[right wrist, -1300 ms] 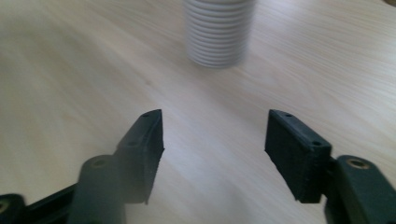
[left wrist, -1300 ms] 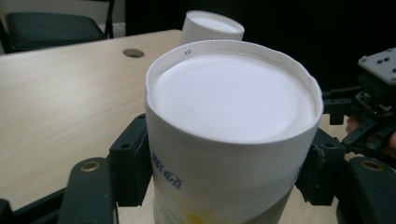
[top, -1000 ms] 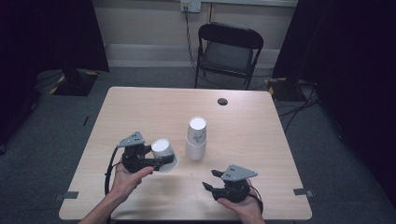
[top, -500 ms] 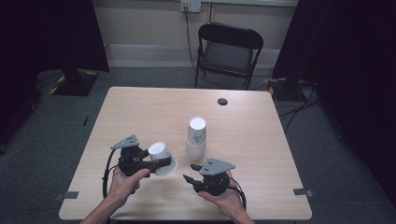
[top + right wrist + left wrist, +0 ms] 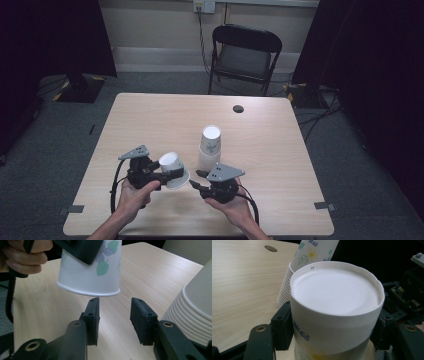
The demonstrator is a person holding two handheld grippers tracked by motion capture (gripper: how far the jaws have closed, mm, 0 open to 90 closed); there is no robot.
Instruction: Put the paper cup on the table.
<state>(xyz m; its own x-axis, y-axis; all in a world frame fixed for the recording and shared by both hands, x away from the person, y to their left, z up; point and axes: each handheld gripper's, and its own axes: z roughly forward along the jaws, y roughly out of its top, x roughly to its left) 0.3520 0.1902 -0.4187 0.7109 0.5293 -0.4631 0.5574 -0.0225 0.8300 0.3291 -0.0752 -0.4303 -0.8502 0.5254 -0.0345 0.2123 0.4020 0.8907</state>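
Left jaws: the left gripper (image 5: pixel 170 175) is clamped on a paper cup (image 5: pixel 172 169), held upside down above the surface (image 5: pixel 150 120).
Right jaws: the right gripper (image 5: pixel 196 180) has just been closing, yet a gap is kept and nothing is pinched.
Key relation: the cup's rim is found just above and ahead of the right jaws.
Cup stack (image 5: pixel 209 147): set beside the right gripper.

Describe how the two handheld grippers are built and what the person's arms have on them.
Both the left gripper and right gripper are black, each topped by a grey three-cornered plate and trailing a black cable. The jaws end in flat black pads with small screw holes. The forearms are bare, no sleeves.
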